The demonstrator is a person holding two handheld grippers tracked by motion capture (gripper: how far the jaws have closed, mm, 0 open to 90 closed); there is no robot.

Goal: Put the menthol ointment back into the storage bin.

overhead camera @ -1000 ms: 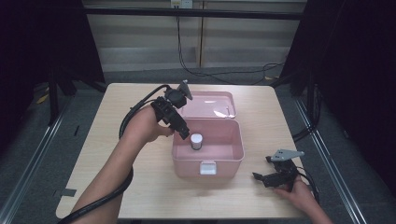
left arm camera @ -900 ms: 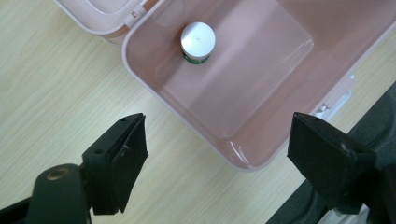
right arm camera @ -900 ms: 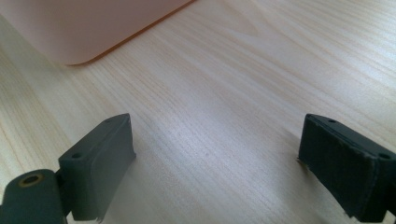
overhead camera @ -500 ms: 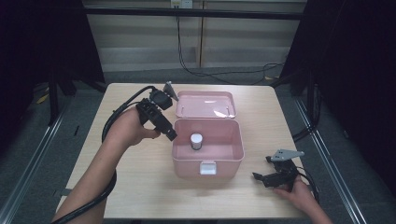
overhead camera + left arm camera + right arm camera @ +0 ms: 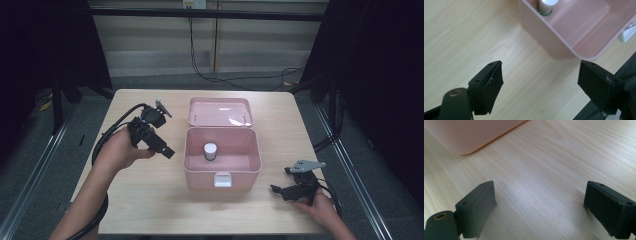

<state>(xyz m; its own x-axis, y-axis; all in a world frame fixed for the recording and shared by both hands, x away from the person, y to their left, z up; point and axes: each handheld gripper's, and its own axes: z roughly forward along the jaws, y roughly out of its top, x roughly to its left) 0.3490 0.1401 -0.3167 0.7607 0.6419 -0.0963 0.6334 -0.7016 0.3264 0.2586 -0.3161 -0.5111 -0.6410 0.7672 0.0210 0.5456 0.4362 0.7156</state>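
left tongs (image 5: 167,151) wide, empty — moved left off box (image 5: 222,172) | right tongs (image 5: 278,190) seemingly wide, unmoved

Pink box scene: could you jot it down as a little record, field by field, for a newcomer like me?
Box: pink box, lid open and folded back
Inside: one small white-capped bottle, upright
Latch: white, on the near wall
Left gripper: jaws open, held left of the box, holding nothing
Right gripper: jaws open, low over the table, right of the box
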